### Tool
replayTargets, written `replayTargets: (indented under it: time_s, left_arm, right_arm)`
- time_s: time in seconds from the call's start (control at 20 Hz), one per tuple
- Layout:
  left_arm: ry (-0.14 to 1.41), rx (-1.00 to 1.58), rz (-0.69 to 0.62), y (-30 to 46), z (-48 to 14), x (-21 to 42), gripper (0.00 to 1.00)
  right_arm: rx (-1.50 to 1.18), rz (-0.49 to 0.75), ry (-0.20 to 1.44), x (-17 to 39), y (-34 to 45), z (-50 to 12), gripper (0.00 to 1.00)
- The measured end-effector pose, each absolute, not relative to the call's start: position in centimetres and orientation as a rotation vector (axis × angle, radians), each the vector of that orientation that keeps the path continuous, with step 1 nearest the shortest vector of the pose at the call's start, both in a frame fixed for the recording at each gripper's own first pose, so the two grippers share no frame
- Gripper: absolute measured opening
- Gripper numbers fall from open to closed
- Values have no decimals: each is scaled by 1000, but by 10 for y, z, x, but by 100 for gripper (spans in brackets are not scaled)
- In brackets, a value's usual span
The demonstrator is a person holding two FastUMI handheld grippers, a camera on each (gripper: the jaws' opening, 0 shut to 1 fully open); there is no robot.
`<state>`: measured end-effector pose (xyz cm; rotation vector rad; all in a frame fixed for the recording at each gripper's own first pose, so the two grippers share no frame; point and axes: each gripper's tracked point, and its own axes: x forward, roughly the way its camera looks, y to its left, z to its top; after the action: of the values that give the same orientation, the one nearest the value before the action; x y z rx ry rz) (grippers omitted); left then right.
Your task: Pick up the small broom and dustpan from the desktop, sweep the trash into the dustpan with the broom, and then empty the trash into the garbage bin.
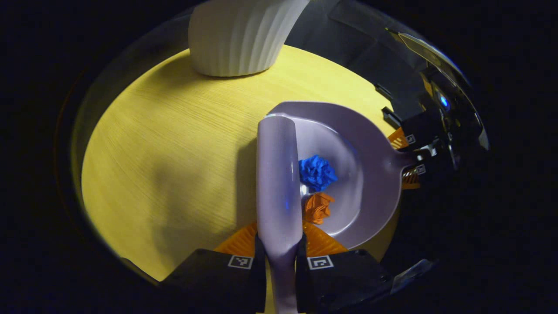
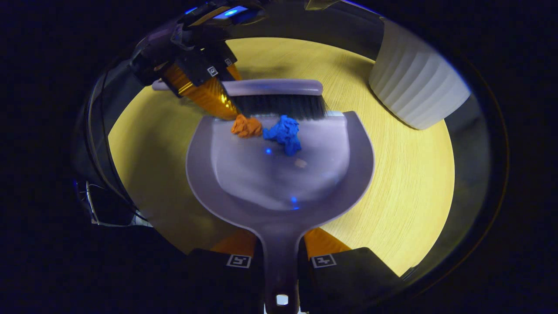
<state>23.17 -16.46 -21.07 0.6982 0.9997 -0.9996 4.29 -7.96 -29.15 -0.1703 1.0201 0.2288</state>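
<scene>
Dustpan handle (image 2: 279, 261), then trash (image 2: 285, 133), bin (image 2: 416, 89) beyond

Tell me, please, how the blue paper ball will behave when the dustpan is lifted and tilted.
The blue paper ball looks crumpled, so probably very light. On the dustpan's smooth surface it may slide or roll easily. It lies near the open lip, beside the broom, so it might fall out.

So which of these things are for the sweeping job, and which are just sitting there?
For the job:
broom, held by the left gripper
dustpan, held by the right gripper
blue paper ball
orange paper ball
white ribbed bin

Just there:
yellow table
</scene>
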Motion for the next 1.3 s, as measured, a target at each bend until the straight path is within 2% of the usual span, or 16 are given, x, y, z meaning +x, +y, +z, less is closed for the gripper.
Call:
replayTargets:
  time_s: [0.2, 0.25, 0.3, 0.35, 0.4, 0.45, 0.5, 0.6, 0.95, 1.0, 1.1, 1.15, 1.2, 1.3]
  left_arm:
    - [976, 488, -871, -161, -203, 224, 31]
    - [948, 447, -843, -158, -201, 221, 31]
    - [917, 413, -807, -154, -196, 218, 29]
    - [883, 378, -769, -149, -190, 214, 31]
    - [848, 338, -731, -142, -182, 210, 31]
    - [821, 293, -692, -133, -175, 203, 31]
    - [802, 245, -655, -123, -170, 194, 31]
    - [765, 159, -580, -99, -165, 170, 29]
    - [730, -20, -387, -2, -262, 88, 31]
    - [730, -44, -372, 5, -276, 77, 31]
    - [730, -84, -352, 16, -281, 57, 29]
    - [730, -97, -345, 12, -281, 48, 29]
    - [731, -111, -341, 13, -283, 40, 32]
    - [734, -130, -333, 14, -288, 29, 31]
  right_arm:
    - [-150, 217, 999, 47, -80, -291, 35]
    - [-147, 212, 993, 49, -83, -293, 31]
    - [-151, 209, 986, 49, -83, -294, 35]
    - [-154, 206, 977, 49, -83, -293, 31]
    - [-151, 206, 970, 47, -81, -290, 35]
    - [-145, 209, 964, 46, -80, -288, 31]
    - [-143, 212, 958, 47, -80, -286, 35]
    - [-154, 220, 939, 47, -80, -283, 35]
    - [-152, 298, 882, 41, -91, -250, 35]
    - [-167, 312, 872, 39, -95, -244, 39]
    - [-176, 339, 876, 39, -98, -238, 31]
    - [-159, 353, 883, 37, -99, -232, 35]
    - [-124, 367, 888, 38, -97, -229, 35]
    - [-67, 370, 883, 41, -99, -228, 35]
